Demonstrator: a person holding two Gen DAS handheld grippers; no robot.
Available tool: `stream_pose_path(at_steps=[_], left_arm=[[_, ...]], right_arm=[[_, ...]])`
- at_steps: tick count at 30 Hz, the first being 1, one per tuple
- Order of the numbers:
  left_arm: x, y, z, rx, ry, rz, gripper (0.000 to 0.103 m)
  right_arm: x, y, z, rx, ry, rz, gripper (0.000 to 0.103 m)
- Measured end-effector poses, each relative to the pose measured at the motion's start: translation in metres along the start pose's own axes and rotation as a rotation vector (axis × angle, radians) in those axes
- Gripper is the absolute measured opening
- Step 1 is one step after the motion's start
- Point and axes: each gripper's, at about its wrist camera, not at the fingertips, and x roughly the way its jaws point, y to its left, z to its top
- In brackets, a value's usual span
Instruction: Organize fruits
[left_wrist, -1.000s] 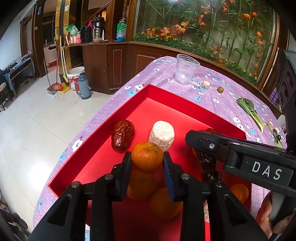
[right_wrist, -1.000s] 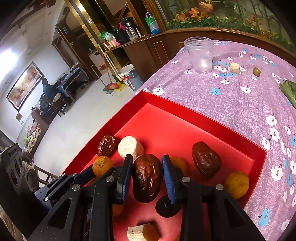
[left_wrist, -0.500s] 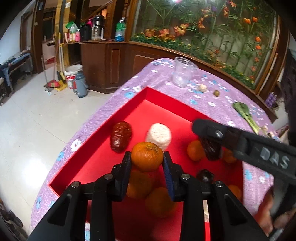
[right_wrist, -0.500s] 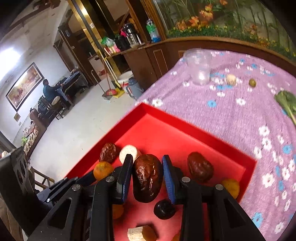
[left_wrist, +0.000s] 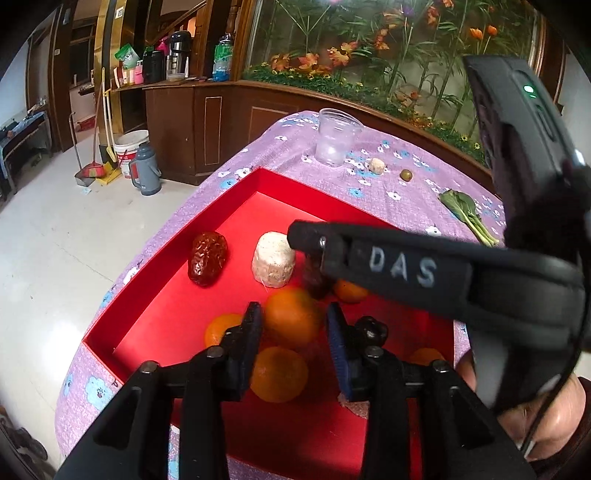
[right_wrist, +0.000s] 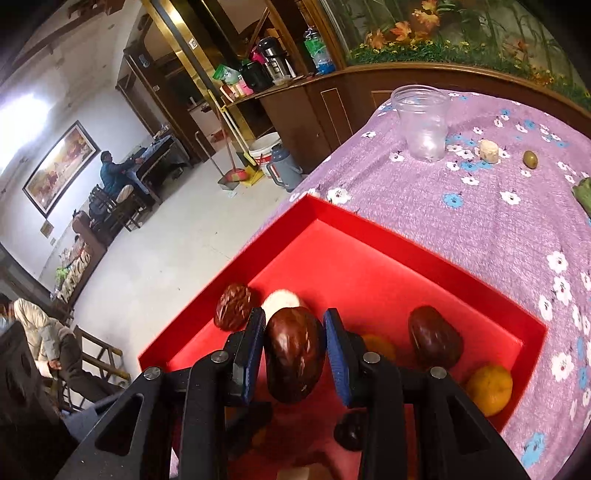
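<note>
A red tray (left_wrist: 166, 295) on the purple cloth holds dates, oranges and a white cylindrical piece (left_wrist: 273, 264). My left gripper (left_wrist: 294, 332) hangs over a cluster of oranges with its jaws opening. An orange (left_wrist: 291, 317) sits between the pads, with a gap on its right side. Two more oranges (left_wrist: 279, 373) (left_wrist: 221, 328) lie just under it. My right gripper (right_wrist: 294, 343) is shut on a glossy dark red date (right_wrist: 293, 354) above the tray (right_wrist: 369, 240). Its finger (left_wrist: 369, 258) crosses the left wrist view next to the white piece.
A wrinkled date (left_wrist: 207, 258) lies at the tray's left. Another date (right_wrist: 434, 341), an orange (right_wrist: 489, 389) and a small dark fruit (right_wrist: 351, 430) lie at its right. Beyond the tray stand a plastic cup (left_wrist: 336, 136), a white chunk (left_wrist: 376, 165), a green fruit (left_wrist: 405, 174) and a leafy green (left_wrist: 465, 214).
The left jaws have spread and the orange sits lower and looser between them. The right gripper with its date has shifted left, toward the white piece.
</note>
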Motion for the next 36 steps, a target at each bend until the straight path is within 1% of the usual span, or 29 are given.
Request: stream_pose_path(at_steps=[1, 2, 3, 5, 7, 11, 15, 19, 22, 23, 24, 26, 27, 30, 36], left_arm=[[-0.002, 0.001, 0.000, -0.005, -0.005, 0.000, 0.053], [-0.004, 0.001, -0.001, -0.011, -0.011, 0.001, 0.062], [-0.007, 0.002, 0.000, -0.020, -0.020, 0.000, 0.064], [-0.010, 0.003, 0.001, -0.027, -0.027, 0.000, 0.069], [-0.013, 0.003, 0.001, -0.033, -0.028, 0.000, 0.074], [-0.021, 0.000, 0.001, -0.034, -0.038, 0.007, 0.075], [-0.036, -0.004, 0.002, -0.027, -0.076, 0.019, 0.077], [-0.050, -0.012, 0.002, -0.005, -0.116, 0.052, 0.081], [-0.063, -0.023, -0.001, 0.026, -0.149, 0.101, 0.084], [-0.067, -0.027, -0.003, 0.035, -0.164, 0.121, 0.088], [-0.071, -0.032, -0.005, 0.042, -0.186, 0.155, 0.090], [-0.079, -0.040, -0.008, 0.051, -0.228, 0.218, 0.098], [-0.084, -0.046, -0.010, 0.058, -0.255, 0.248, 0.099], [-0.093, -0.058, -0.012, 0.075, -0.288, 0.300, 0.099], [-0.107, -0.078, -0.019, 0.096, -0.318, 0.294, 0.100]], right_arm=[[0.000, -0.001, 0.001, 0.003, -0.001, -0.001, 0.036], [0.000, -0.002, 0.002, 0.004, -0.001, -0.002, 0.036], [0.000, -0.002, 0.002, 0.004, -0.001, -0.002, 0.037], [-0.003, -0.003, 0.001, 0.005, -0.012, -0.013, 0.045], [-0.008, -0.005, -0.001, 0.019, -0.019, -0.010, 0.046], [-0.022, -0.009, -0.002, 0.034, -0.047, -0.017, 0.047], [-0.042, -0.009, -0.006, 0.032, -0.088, -0.036, 0.049], [-0.068, -0.010, -0.016, 0.020, -0.145, -0.084, 0.057], [-0.092, -0.015, -0.028, 0.028, -0.194, -0.126, 0.059], [-0.103, -0.018, -0.035, 0.033, -0.215, -0.142, 0.062], [-0.109, -0.020, -0.040, 0.038, -0.227, -0.154, 0.063], [-0.125, -0.025, -0.054, 0.049, -0.254, -0.179, 0.067], [-0.130, -0.027, -0.058, 0.055, -0.262, -0.187, 0.067], [-0.146, -0.035, -0.077, 0.082, -0.285, -0.201, 0.069], [-0.167, -0.037, -0.102, 0.080, -0.327, -0.233, 0.070]])
